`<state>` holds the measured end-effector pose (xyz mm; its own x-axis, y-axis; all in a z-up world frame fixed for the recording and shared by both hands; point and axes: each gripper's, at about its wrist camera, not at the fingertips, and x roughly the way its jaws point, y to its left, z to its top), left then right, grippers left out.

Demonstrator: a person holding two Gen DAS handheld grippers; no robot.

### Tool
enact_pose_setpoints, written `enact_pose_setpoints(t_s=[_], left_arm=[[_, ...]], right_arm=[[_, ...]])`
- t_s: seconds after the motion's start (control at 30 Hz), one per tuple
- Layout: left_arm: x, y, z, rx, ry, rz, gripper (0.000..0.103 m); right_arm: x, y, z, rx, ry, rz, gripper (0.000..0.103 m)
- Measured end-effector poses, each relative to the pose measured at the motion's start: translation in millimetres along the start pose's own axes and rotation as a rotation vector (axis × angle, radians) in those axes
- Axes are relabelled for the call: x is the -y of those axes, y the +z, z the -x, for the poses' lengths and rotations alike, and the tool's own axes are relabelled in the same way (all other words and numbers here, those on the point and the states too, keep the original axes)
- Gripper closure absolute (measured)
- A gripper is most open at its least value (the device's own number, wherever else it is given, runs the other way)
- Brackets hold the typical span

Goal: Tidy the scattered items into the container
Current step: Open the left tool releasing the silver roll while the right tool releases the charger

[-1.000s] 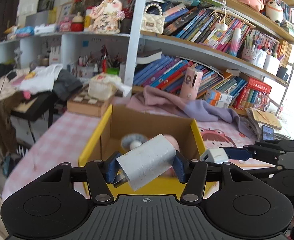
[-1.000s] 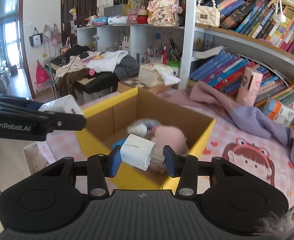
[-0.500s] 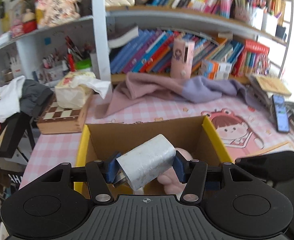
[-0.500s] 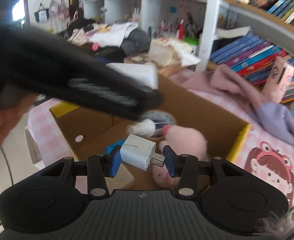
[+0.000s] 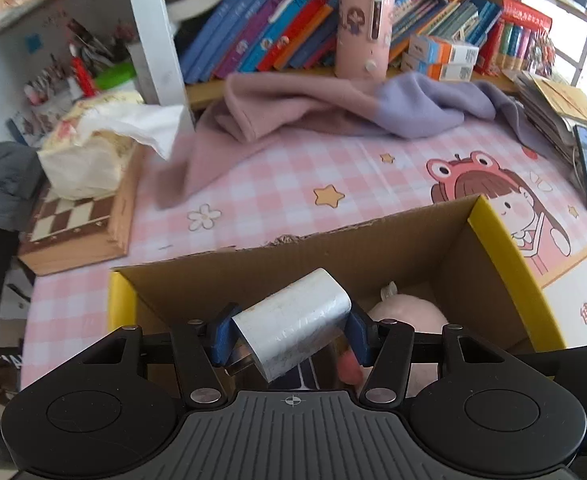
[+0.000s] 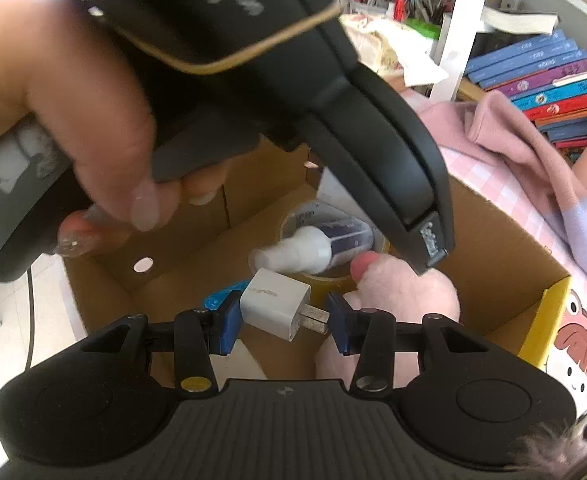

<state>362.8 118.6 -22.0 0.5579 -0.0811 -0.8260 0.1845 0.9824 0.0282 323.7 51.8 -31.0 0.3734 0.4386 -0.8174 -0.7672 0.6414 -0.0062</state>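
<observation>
Both grippers loaded, over open brown cardboard box with yellow rim (image 5: 505, 248).
Left gripper (image 5: 291, 334) pinching silver-grey rounded plug block (image 5: 293, 320); right gripper (image 6: 281, 316) clamped on small white square charger (image 6: 275, 304), prongs against right pad.

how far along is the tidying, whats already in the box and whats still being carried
Already in the yellow-edged cardboard box: a white spray bottle, a roll of clear tape, a pink plush toy and something blue. In hand: the left tongs grip a silver-wrapped plug adapter, the right tongs a white charger plug, both above the box. Left: release both.
</observation>
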Motion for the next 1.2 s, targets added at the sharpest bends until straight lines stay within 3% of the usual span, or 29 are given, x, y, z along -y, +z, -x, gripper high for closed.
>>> enact_pose_setpoints(t_s=[0.43,0.53,0.6,0.67,0.87,1.2], left_arm=[[-9,2,-22,-0.063,-0.047,0.003,0.048],[-7,2,-20,-0.047,-0.045,-0.002,0.043],[-5,4,-12,-0.021,-0.044,0.001,0.033],[-4,4,-2,0.016,-0.039,0.003,0.029],[-5,-3,42,0.126,-0.059,0.024,0.029],[15,-43,132,0.333,0.006,0.065,0.028]], right_arm=[[0,-4,-6,-0.042,-0.012,-0.025,0.06],[3,-1,-7,-0.044,-0.017,-0.035,0.06],[4,-2,-4,-0.033,-0.01,-0.062,0.059],[10,1,0,-0.011,0.01,-0.092,0.051],[7,-2,27,0.084,-0.01,-0.091,0.049],[-7,-25,87,0.243,-0.106,-0.093,0.049]])
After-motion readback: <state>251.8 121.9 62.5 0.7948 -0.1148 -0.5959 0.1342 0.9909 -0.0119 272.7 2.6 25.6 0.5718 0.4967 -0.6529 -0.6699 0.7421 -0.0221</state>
